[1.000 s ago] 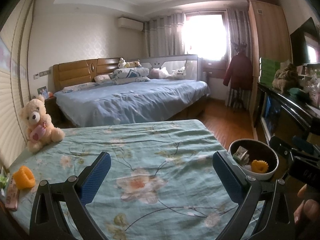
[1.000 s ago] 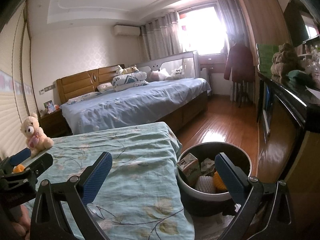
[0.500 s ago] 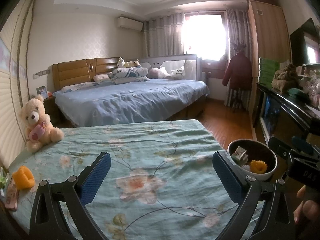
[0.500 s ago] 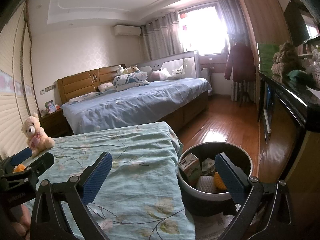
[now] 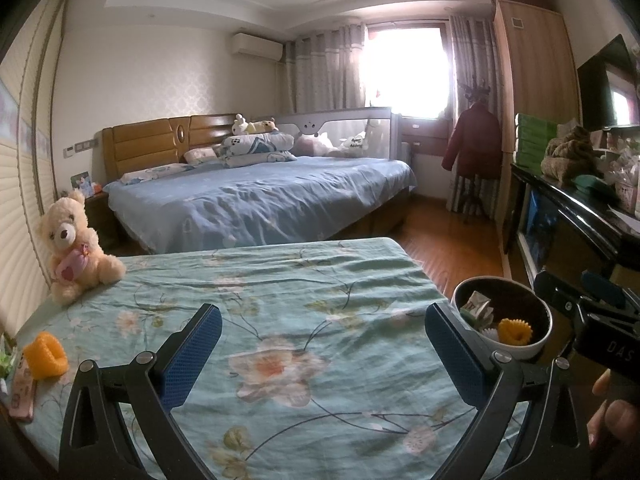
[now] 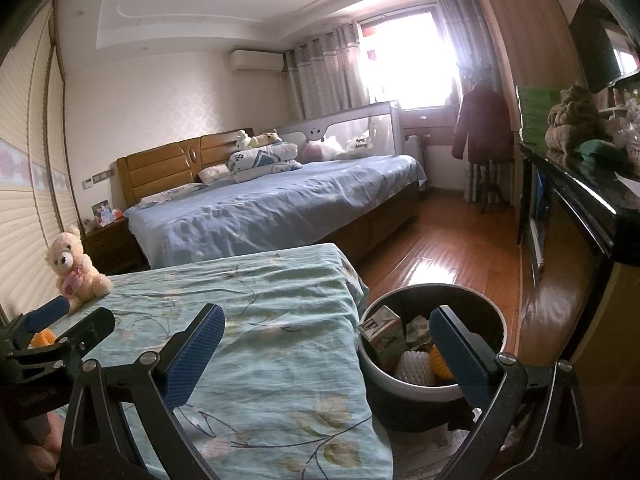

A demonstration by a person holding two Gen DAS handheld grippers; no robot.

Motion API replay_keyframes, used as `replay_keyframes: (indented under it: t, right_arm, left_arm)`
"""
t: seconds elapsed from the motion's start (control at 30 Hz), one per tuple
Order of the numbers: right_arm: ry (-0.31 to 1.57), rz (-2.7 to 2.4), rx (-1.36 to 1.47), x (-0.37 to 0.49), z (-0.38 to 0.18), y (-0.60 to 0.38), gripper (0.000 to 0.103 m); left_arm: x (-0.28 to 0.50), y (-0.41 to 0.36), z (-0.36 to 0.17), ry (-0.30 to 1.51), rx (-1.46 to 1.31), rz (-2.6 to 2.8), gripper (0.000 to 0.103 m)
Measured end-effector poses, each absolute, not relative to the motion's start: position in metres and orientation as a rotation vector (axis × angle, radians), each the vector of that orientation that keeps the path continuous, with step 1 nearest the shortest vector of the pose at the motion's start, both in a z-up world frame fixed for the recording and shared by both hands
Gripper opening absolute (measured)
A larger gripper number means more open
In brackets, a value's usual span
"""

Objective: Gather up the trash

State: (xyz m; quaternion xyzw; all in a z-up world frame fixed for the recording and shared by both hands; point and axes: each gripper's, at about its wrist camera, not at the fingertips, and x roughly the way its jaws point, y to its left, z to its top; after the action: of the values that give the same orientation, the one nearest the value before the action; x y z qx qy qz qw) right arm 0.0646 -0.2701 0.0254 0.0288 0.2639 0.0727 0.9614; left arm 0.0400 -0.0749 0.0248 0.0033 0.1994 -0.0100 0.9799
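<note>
Over the floral bed [image 5: 304, 320], both hand-held grippers, left [image 5: 322, 354] and right [image 6: 328, 356], gape wide and empty; an orange ring [image 5: 45, 355] awaits collection for the bin [image 6: 434, 354].

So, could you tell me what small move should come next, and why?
Probably swing the left gripper left toward the orange ring at the bed's edge: its jaws are open and empty, and similar pieces already lie in the bin.
</note>
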Motion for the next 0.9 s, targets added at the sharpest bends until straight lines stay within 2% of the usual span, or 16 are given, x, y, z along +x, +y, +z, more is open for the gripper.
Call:
replay_keyframes:
  t: [0.9]
  right_arm:
    - [0.543, 0.152, 0.065, 0.061, 0.027, -0.260, 0.103]
  left_arm:
    - [0.040, -0.077, 0.025, 0.413, 0.007, -0.028, 0.102]
